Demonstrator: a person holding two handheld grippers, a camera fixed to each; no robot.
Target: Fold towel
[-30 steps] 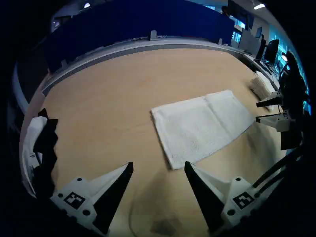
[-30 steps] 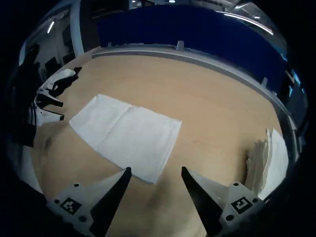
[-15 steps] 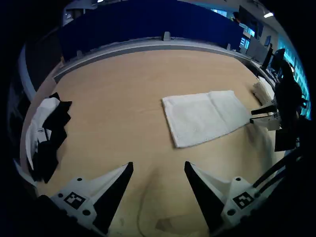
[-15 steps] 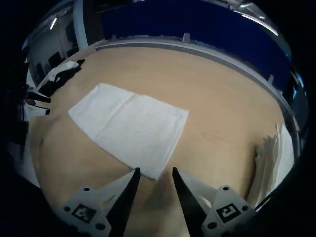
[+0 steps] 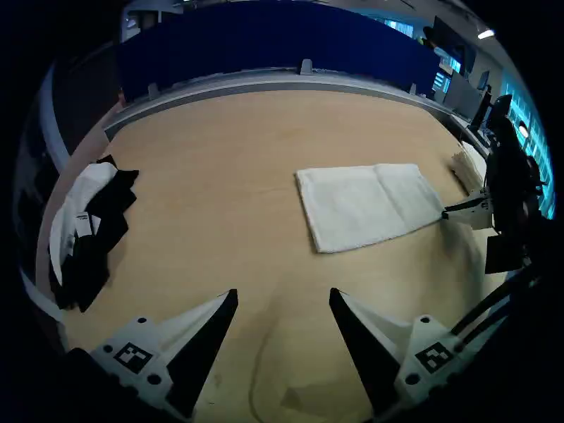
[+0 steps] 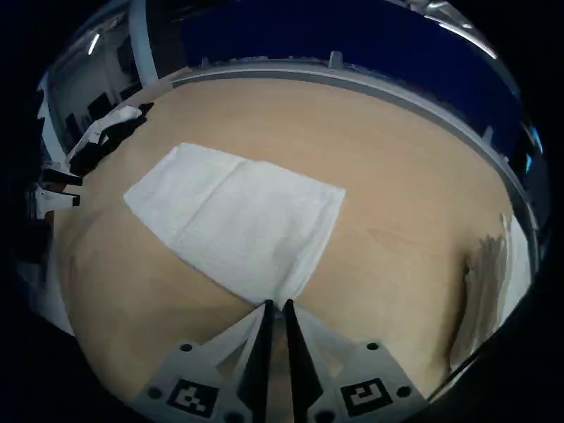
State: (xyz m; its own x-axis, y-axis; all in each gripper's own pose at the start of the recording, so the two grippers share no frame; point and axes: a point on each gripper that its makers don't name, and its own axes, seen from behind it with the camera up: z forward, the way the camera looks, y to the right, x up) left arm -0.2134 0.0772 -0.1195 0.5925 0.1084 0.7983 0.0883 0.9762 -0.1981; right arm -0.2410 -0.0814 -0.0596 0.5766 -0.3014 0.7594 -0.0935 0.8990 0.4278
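Start closest, at the right gripper (image 6: 276, 304): squeezed almost shut, tips right on the near corner of the soft white cloth towel (image 6: 233, 218), seeming to pinch a thin bit of it; hard to tell how much. Might lose that corner on the lift if pinching only the very edge; might also drag the whole towel along instead of folding it, being held at just one corner. Under the towel, find the smooth light brown wooden table (image 6: 395, 176); slippery enough, most likely, to let the towel slide and go crooked.

Look next at the left gripper (image 5: 282, 291): spread wide, holding nothing, a little short of the towel's next corner along the same edge; should grab there too, or else end up with a lopsided fold.

Farther off, left of the towel, see the heap of black and white clothes (image 5: 92, 225); right of the towel, the stack of pale folded cloths (image 6: 486, 282); both well apart from the towel, so no bump likely. Behind the towel, last of all, the dark blue wall panel (image 5: 282, 42).
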